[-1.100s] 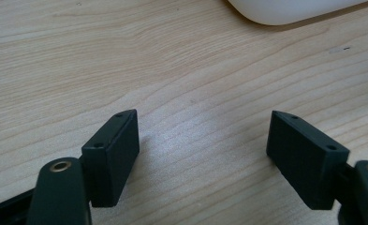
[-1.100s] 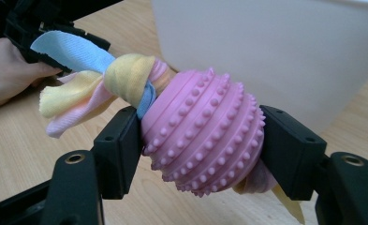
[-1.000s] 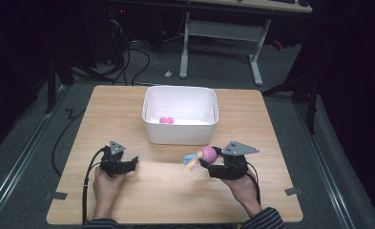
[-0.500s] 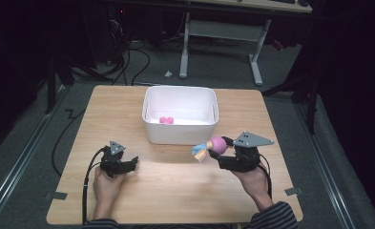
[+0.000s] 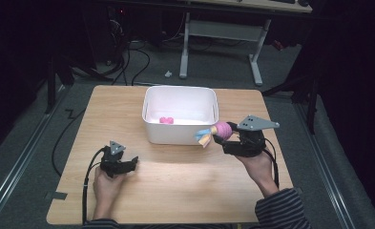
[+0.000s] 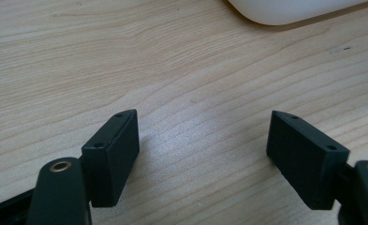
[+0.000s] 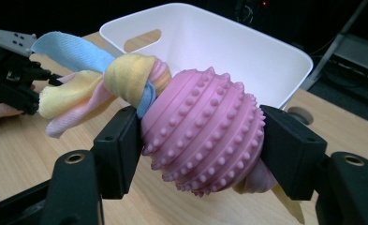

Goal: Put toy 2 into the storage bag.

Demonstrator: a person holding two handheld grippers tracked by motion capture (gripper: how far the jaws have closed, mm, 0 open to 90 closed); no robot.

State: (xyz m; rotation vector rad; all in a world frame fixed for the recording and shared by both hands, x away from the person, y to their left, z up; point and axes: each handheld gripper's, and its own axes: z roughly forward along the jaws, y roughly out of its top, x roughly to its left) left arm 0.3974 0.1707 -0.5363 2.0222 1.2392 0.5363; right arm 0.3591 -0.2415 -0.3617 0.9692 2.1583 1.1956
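While clamped on the pink knobbed toy (image 7: 204,132) beside the white bin (image 5: 180,114), right gripper (image 5: 223,136) held above table (image 5: 185,186); left gripper (image 6: 202,154) gaping, empty.

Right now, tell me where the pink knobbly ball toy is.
The pink ball toy is clamped in the right gripper, held above the table's right side in the high view, just off the white bin's front right corner.

Table (image 5: 175,191) lit bright from above with a glare patch mid-surface, surroundings near black, gripper views sharp, soft shadows under jaws.
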